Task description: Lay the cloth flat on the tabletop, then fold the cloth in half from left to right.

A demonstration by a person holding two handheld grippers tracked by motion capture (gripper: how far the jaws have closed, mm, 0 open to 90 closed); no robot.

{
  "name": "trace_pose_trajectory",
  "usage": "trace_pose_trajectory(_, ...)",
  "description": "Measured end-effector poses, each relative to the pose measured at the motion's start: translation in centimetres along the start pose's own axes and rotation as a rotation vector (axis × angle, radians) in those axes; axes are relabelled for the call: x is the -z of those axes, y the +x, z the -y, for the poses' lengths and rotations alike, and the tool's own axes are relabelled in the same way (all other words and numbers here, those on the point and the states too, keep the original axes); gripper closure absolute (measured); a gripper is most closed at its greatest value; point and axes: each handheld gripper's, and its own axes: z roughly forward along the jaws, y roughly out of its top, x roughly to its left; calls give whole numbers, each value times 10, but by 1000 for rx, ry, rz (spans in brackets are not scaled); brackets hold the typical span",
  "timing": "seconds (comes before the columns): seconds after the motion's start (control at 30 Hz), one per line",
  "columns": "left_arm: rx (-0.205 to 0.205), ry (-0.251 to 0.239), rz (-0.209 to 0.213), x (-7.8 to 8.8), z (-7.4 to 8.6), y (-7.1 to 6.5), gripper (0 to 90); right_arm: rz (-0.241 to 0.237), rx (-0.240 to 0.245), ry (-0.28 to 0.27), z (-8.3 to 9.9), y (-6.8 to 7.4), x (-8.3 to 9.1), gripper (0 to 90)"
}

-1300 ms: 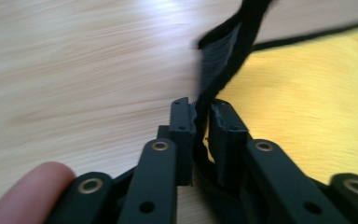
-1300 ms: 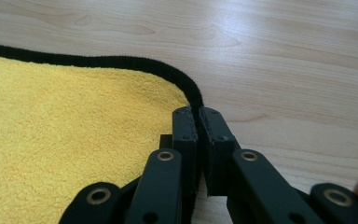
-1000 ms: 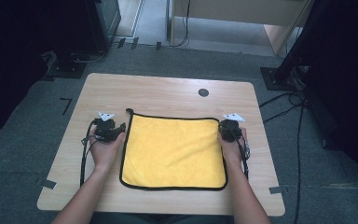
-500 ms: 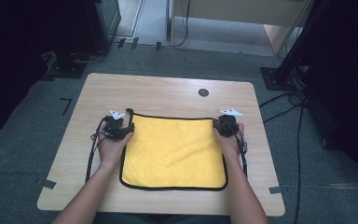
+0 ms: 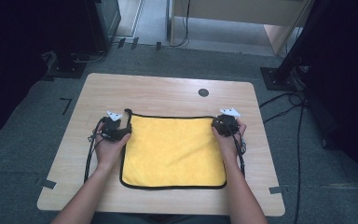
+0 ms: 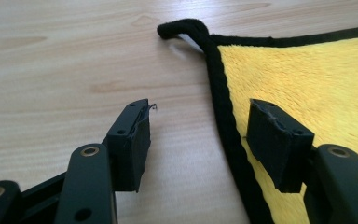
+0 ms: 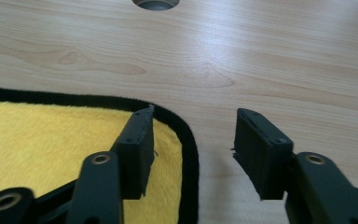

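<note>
Yellow cloth (image 5: 173, 150) flat on surface (image 5: 168, 93); left tongs (image 6: 198, 140) and right tongs (image 7: 193, 151) just opening, straddling far corners, gripping nothing.

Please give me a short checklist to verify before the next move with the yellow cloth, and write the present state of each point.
1. Cloth lies flat and spread on the table: ok.
2. Left gripper jaws apart, having just been opening; the cloth's black edge lies on the table under the gap, no pad pressing it: ok.
3. Right gripper jaws apart, also just been opening; the far right corner lies under the gap, not pinched: ok.
4. Both grippers sit at the cloth's two far corners, level with each other in the high view: ok.
5. Loop at the far left corner lies free on the wood: ok.
6. Cables clear of the cloth: cannot tell.
</note>
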Motion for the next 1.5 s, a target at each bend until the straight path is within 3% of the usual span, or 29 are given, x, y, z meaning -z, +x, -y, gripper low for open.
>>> trace_pose_trajectory(0.1,-7,13,35,9,5,2,395,-67,0,-12,10,-5,16,393)
trace_pose_trajectory(0.27,-68,25,71,24,15,-2,376,-87,-5,-15,12,-8,27,373)
trace_pose_trajectory(0.43,-83,-4,99,44,26,-4,374,-132,2,-34,4,2,35,373)
trace_pose_trajectory(0.47,-81,-14,102,49,30,-5,374,-157,19,-39,-1,12,37,372)
trace_pose_trajectory(0.53,-86,-23,113,57,35,-6,374,-169,23,-42,-3,16,37,372)
trace_pose_trajectory(0.63,-96,-32,128,70,43,-10,372,-208,44,-45,-11,39,38,372)
trace_pose_trajectory(0.67,-102,-36,128,74,46,-11,370,-226,67,-45,-15,53,38,372)
trace_pose_trajectory(0.7,-110,-40,131,79,49,-13,370,-226,67,-45,-15,53,38,372)
trace_pose_trajectory(0.77,-142,-45,127,88,56,-17,366,-250,90,-48,-22,71,36,372)
trace_pose_trajectory(0.97,-137,-39,177,107,72,-20,361,-289,125,-65,-37,115,33,388)
trace_pose_trajectory(1.0,-145,-41,183,112,74,-21,360,-303,139,-64,-42,129,32,384)
trace_pose_trajectory(1.07,-151,-46,192,117,78,-23,360,-308,140,-63,-44,135,32,384)
trace_pose_trajectory(1.1,-154,-45,196,119,80,-23,360,-322,154,-65,-48,149,31,383)
trace_pose_trajectory(1.13,-154,-43,202,120,82,-24,360,-322,154,-65,-48,149,31,383)
trace_pose_trajectory(1.23,-174,-32,211,123,89,-26,361,-343,170,-63,-52,170,28,384)
trace_pose_trajectory(1.33,-156,-14,223,122,96,-25,365,-350,187,-58,-55,186,24,386)
trace_pose_trajectory(1.43,-167,1,223,122,100,-26,367,-364,182,-41,-58,203,15,407)
trace_pose_trajectory(1.5,-160,7,228,123,102,-27,366,-372,176,-34,-58,207,13,411)
